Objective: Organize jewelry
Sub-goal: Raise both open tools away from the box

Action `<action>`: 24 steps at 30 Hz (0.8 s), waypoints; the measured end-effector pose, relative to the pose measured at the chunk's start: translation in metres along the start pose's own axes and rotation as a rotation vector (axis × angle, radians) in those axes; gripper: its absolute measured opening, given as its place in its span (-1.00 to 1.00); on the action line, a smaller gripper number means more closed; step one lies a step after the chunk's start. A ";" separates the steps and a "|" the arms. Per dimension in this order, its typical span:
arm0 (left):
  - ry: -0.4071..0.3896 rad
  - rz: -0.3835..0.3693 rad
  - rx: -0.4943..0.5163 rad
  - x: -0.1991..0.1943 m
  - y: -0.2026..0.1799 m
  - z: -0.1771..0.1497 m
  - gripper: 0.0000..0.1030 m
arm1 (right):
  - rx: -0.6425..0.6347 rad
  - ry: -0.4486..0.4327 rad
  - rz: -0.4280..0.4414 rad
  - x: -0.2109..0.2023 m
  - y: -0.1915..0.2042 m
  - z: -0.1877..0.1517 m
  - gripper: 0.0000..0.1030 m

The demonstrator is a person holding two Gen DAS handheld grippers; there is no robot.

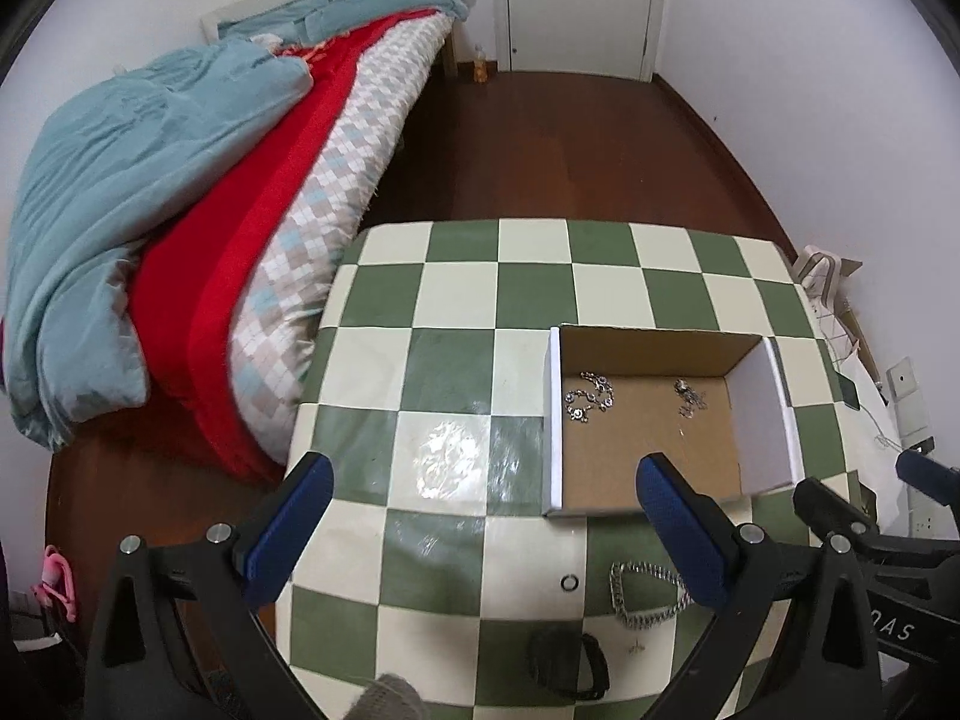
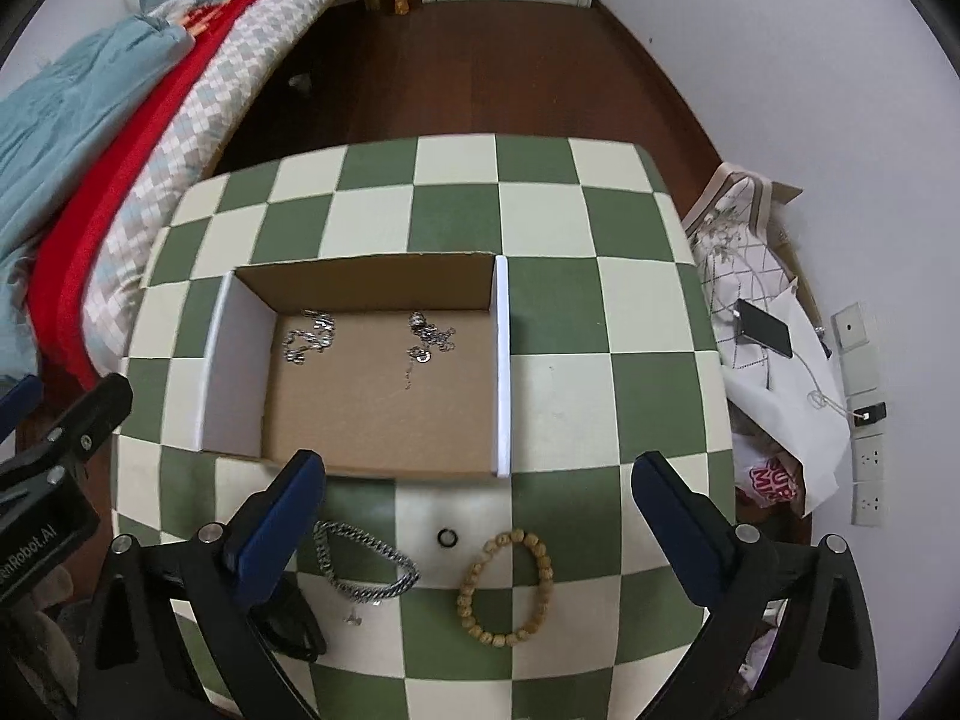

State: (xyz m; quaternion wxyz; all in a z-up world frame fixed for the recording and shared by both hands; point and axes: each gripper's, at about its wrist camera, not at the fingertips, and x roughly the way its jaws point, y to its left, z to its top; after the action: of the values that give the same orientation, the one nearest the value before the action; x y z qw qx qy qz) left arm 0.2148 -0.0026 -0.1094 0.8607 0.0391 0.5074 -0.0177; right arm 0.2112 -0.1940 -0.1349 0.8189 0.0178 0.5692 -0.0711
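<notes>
On the checkered desk (image 2: 552, 312), toward the middle of the right wrist view, sits the open cardboard box (image 2: 384, 396), and two silver pieces already lie on its brown floor: a chain bracelet (image 2: 309, 336) to the left and a tangled necklace (image 2: 429, 336) to the right, well apart from each other. Both pairs of my fingers are released and spread wide, with nothing between them. My right gripper (image 2: 480, 522) hangs over the lower part of the frame, just in front of the box's near edge; my left gripper (image 1: 486, 522) hovers to the left of the box in its own view.

Outside the box, in the lower middle of the right wrist view, four things wait: a heavy-looking silver link chain (image 2: 366, 570), a small dark ring (image 2: 447, 537), a wooden bead bracelet (image 2: 507, 588) and a tiny pale piece (image 2: 353, 619) too small to name. A dark looped band (image 1: 567, 663) lies at the bottom of the left wrist view.

I judge the link chain limp and slippery; it will sag and slide, so I would pinch it across a doubled stretch of links, not at one end. The bead bracelet looks light, and round beads roll, so I would close across the strand between two beads. The ring is flat and thin against the desk, probably hard to get under; a narrow, careful pinch on its rim seems best.
</notes>
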 end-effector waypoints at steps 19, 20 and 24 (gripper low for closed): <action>-0.169 0.012 0.003 -0.100 0.009 -0.060 1.00 | 0.018 -0.251 -0.037 -0.119 0.001 -0.073 1.00; -0.177 0.018 -0.003 -0.102 0.010 -0.064 1.00 | 0.020 -0.257 -0.036 -0.122 0.001 -0.076 1.00; -0.197 0.095 -0.014 -0.100 0.015 -0.080 1.00 | 0.040 -0.260 -0.024 -0.126 -0.007 -0.092 1.00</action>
State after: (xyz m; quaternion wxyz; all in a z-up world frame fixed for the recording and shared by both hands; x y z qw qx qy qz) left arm 0.0973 0.0185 -0.0594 0.9064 0.0551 0.4182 0.0230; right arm 0.0813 -0.1786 -0.0487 0.8845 0.0182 0.4566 -0.0940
